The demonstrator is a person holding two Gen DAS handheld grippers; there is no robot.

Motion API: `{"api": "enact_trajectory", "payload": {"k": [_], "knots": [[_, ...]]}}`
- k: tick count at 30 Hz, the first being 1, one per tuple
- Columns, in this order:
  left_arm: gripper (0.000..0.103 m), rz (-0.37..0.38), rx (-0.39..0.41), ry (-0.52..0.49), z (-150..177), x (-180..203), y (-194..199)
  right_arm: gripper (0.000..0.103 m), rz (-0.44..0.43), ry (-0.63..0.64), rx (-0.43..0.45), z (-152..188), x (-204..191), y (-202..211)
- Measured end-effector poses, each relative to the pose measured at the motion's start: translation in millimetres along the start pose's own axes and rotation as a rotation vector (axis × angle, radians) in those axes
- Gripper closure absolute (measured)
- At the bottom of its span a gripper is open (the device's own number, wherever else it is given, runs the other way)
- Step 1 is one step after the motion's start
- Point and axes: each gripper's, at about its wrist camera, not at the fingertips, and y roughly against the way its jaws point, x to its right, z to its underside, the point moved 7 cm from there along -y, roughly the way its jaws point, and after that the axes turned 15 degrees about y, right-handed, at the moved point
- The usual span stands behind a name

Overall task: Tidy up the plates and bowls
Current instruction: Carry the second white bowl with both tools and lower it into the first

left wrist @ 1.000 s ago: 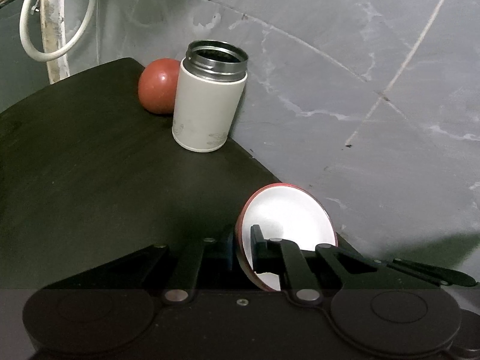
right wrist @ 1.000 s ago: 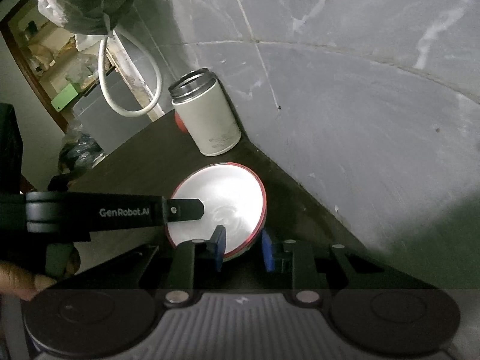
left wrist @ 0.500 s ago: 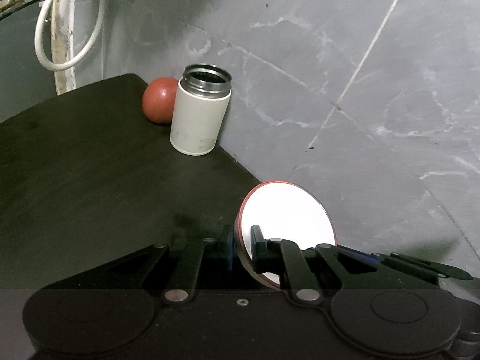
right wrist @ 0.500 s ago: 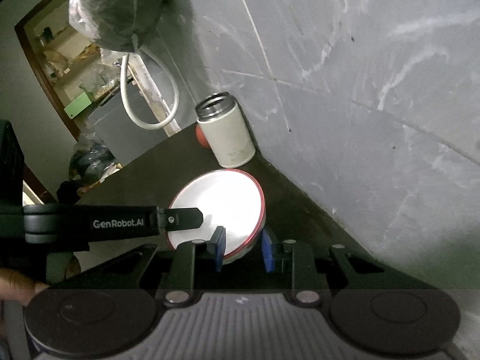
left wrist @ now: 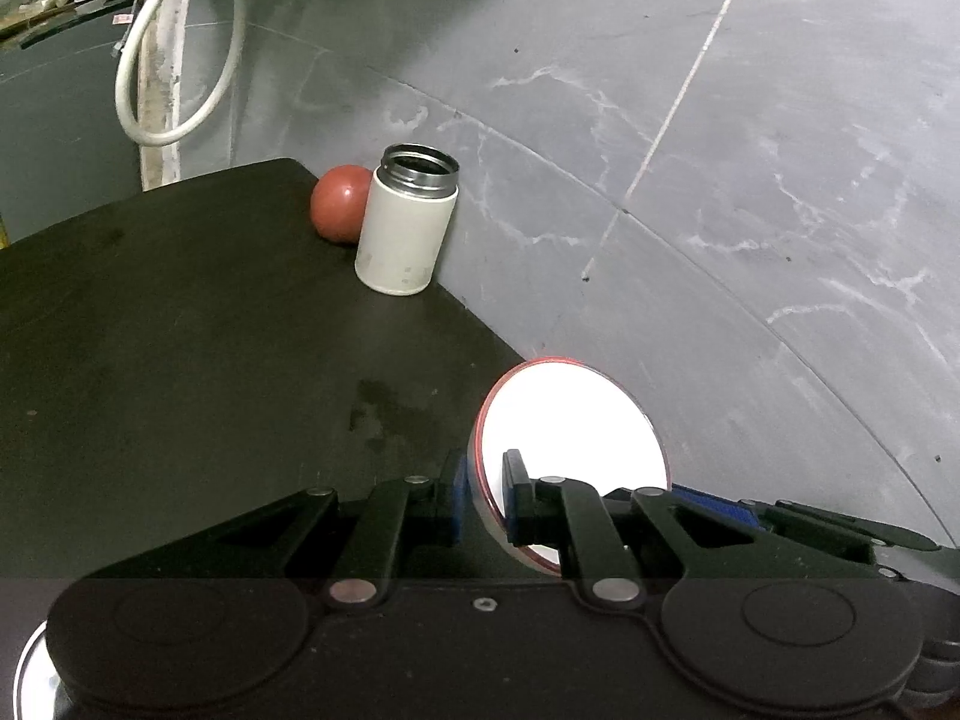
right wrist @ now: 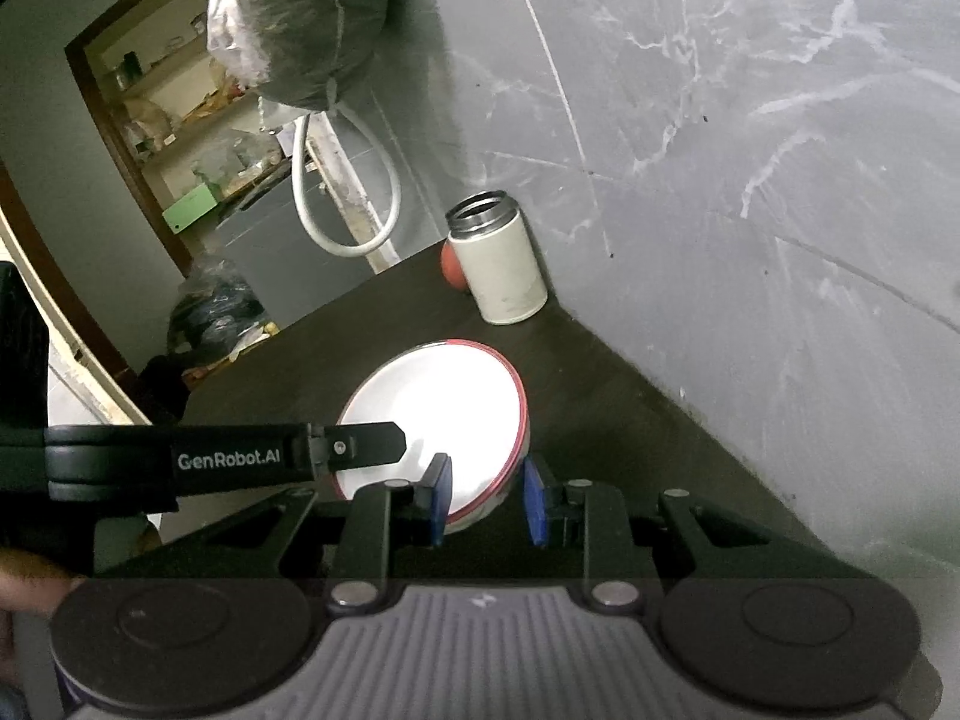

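Left wrist view has the left gripper (left wrist: pixel 483 495) clamped on the rim of a red-edged white bowl (left wrist: pixel 570 438), right gripper (right wrist: pixel 487 501) straddling the opposite rim with a gap, flask (left wrist: pixel 408 222) and red ball (left wrist: pixel 339 201) further ahead, so placing looks undone.

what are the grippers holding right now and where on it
Both grip the red-rimmed white bowl. The left gripper is shut on its rim, and the right gripper straddles the rim on the other side, though contact there is unclear.
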Motion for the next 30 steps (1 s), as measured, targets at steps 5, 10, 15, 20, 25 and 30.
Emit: {"api": "enact_trajectory", "payload": {"k": [5, 10, 15, 20, 25, 30], "knots": [[0.091, 0.003, 0.038, 0.008, 14, 3, 18, 0.074, -0.023, 0.016, -0.015, 15, -6, 14], [0.091, 0.007, 0.041, 0.005, 29, 9, 28, 0.074, -0.03, 0.028, -0.032, 32, -7, 30], [0.091, 0.01, 0.027, 0.013, 43, 10, 31, 0.074, -0.03, 0.037, -0.046, 43, -7, 41], [0.09, 0.013, 0.015, 0.015, 52, 12, 36, 0.074, -0.032, 0.041, -0.054, 47, -7, 49], [0.09, 0.005, 0.014, 0.024, 63, 11, 42, 0.074, -0.044, 0.049, -0.063, 51, -8, 55], [0.089, -0.001, 0.012, 0.022, 75, 9, 51, 0.074, -0.061, 0.068, -0.08, 55, -13, 59]]}}
